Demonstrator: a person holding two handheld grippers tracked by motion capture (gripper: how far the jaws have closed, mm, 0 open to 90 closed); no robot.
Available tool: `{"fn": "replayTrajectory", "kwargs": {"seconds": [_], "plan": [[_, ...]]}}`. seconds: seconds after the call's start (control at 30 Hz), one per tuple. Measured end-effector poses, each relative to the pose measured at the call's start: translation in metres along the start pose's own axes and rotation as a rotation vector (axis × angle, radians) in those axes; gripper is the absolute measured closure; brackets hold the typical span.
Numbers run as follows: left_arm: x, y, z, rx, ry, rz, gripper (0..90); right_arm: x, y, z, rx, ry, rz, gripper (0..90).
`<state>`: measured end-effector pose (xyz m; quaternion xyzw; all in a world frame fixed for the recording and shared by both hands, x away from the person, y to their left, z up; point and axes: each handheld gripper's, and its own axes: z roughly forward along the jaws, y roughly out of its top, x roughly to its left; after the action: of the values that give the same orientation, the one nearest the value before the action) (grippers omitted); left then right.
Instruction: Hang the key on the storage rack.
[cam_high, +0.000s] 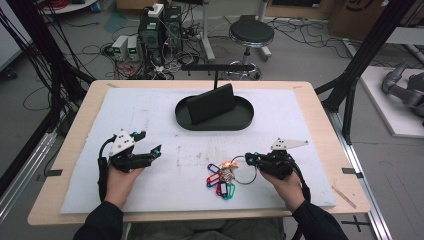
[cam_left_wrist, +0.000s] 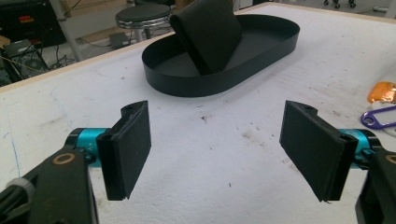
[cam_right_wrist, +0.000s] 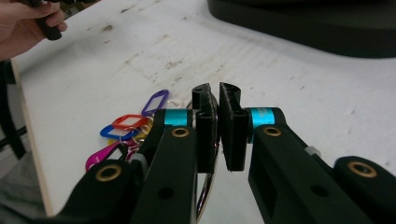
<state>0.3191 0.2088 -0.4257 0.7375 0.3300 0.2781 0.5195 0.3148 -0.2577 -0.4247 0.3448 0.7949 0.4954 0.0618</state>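
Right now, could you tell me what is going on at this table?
A person at the table holds a gripper in each hand. The right gripper has its jaws nearly closed on the metal key ring of a bunch of coloured key tags lying on the white mat. The left gripper is open and holds nothing, resting on the mat to the left. Farther back sits a black oval tray with a dark wallet-like thing propped in it.

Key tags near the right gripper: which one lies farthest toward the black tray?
The orange key tag. It lies at the top of the bunch, on the side toward the black tray; the purple, blue, red, pink and teal tags lie below it.
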Motion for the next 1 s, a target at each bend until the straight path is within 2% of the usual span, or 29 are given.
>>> {"fn": "replayTrajectory", "kwargs": {"seconds": [0.1,0.33,0.47,0.7,1.0], "plan": [[0.000,0.000,0.000,-0.003,0.000,-0.003,24.9,0.000,0.000,0.002,0.017,0.023,0.014,85.2],[0.000,0.001,-0.001,-0.003,-0.002,0.000,24.9,0.005,0.004,0.002,0.020,0.029,-0.009,87.0],[0.000,0.001,-0.002,-0.007,0.001,-0.002,24.9,0.007,0.012,-0.003,0.001,0.011,-0.050,87.4],[0.001,0.001,-0.004,-0.007,-0.001,-0.001,24.9,0.011,0.025,-0.011,-0.011,0.012,-0.120,87.6],[0.002,-0.001,-0.005,-0.007,-0.002,-0.009,24.9,0.010,0.053,-0.029,-0.083,0.027,-0.194,87.5]]}}
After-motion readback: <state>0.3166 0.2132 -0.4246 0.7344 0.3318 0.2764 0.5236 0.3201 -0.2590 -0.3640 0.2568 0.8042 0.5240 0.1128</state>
